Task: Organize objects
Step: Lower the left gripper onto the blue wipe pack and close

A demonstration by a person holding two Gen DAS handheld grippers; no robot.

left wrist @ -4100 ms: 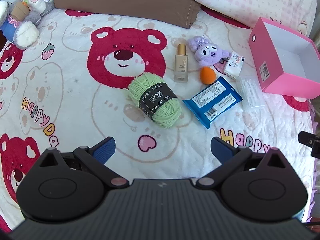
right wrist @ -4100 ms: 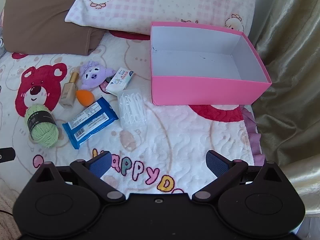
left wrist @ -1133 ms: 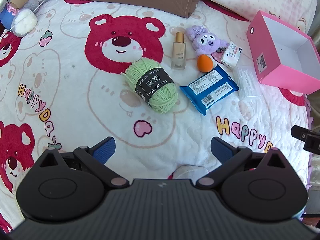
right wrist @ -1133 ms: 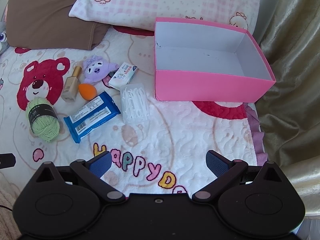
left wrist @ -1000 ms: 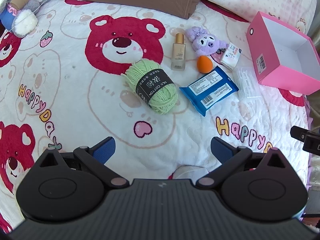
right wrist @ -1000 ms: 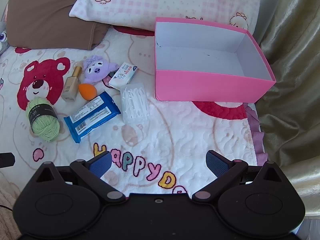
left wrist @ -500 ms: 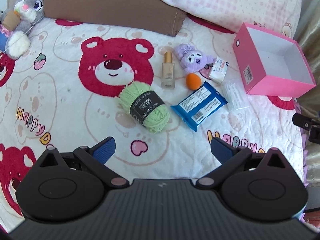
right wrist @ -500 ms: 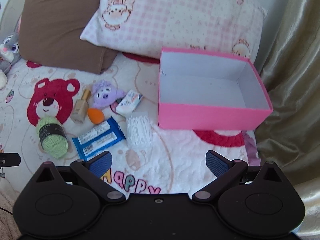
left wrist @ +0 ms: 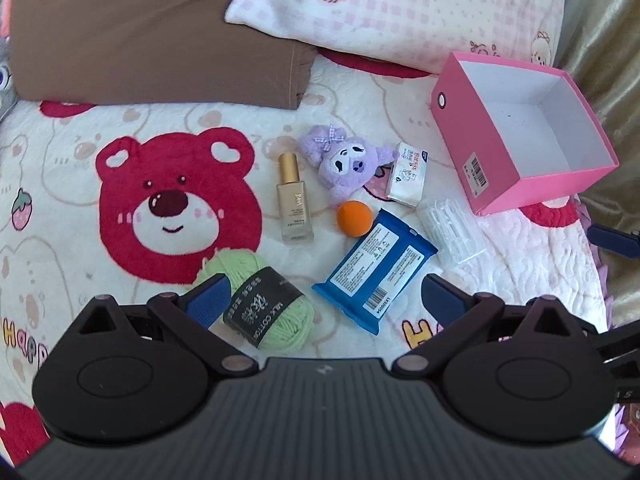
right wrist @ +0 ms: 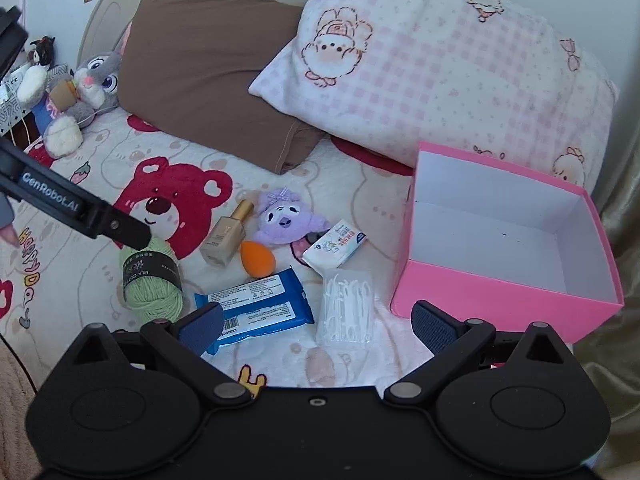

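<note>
The bed [right wrist: 360, 184] carries two pillows, a pink box [right wrist: 500, 300], yarn [right wrist: 152, 280], wipes pack [right wrist: 256, 304], foundation bottle [right wrist: 224, 236], sponge [right wrist: 258, 258] and plush [right wrist: 284, 216].

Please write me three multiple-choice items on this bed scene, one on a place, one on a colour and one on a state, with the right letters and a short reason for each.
1. Where does the orange sponge lie?
A. inside the pink box
B. on the bedspread between the foundation bottle and the blue wipes pack
C. on top of the brown pillow

2. What colour is the yarn ball?
A. light green
B. purple
C. white

3. What is the state of the pink box?
A. shut with a lid
B. open and holding the plush toy
C. open with nothing inside

Answers:
1. B: in the left wrist view it sits beside the foundation bottle and just above the blue wipes pack.
2. A: green wool shows around its black band.
3. C: both views show only its bare white inside; the purple plush toy lies outside on the bedspread.
</note>
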